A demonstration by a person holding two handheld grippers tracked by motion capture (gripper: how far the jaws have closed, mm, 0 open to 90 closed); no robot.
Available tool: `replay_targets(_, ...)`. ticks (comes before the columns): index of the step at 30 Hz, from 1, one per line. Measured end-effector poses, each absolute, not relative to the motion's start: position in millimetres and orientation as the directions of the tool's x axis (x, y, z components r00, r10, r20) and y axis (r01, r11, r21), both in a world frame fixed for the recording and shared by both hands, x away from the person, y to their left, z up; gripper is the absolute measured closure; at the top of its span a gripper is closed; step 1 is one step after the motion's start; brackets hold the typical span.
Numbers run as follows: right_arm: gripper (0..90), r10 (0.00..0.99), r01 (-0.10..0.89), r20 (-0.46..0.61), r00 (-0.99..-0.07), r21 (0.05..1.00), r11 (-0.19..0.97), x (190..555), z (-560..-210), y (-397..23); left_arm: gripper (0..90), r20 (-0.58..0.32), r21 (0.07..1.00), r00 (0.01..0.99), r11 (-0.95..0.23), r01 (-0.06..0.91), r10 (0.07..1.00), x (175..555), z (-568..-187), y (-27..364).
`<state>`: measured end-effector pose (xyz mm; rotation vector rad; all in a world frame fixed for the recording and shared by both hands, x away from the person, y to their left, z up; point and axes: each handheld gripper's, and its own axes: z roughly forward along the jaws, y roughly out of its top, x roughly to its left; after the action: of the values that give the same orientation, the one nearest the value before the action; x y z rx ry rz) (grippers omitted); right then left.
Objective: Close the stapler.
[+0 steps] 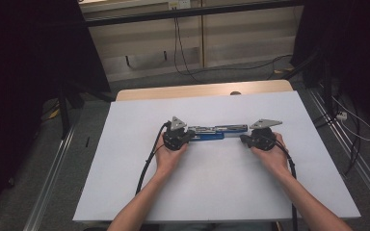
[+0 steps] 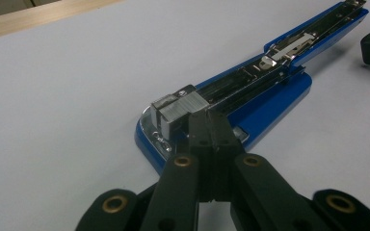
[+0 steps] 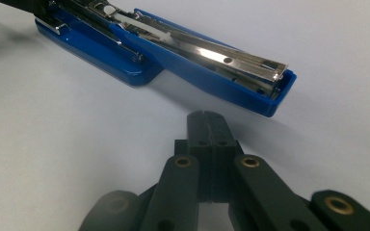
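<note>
High view: stapler [image 1: 212,132] lies opened flat mid-sheet [image 1: 212,192], long axis left-right between my hands. My left gripper [image 1: 189,136] hides its left end; detail too small to read. My right gripper [image 1: 243,139] sits just off its right end.

Left gripper view: my jaws are together, tips at the staple block [image 2: 176,113] on the blue base; whether they touch, can't tell. Stapler runs up-right, far tip cut off.

Right gripper view: jaws together, empty, just short of the open arm's end [image 3: 274,84]. Stapler's far end cut off top-left.

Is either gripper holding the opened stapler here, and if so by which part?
Nothing is held. The left gripper is shut, tips at the stapler's staple block; the right gripper is shut, just short of it.
</note>
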<state>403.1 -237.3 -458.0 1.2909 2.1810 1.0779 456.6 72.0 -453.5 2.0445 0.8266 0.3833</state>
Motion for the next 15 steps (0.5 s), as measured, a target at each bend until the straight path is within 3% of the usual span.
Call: replay_targets(15, 90.0, 0.872, 0.589, 0.042, -0.488, 0.753, 0.293, 408.6, -459.7, -236.7, 90.0, -0.064, 0.826, 0.734, -0.377, 0.419, 0.676, 456.6, -455.2, 70.2)
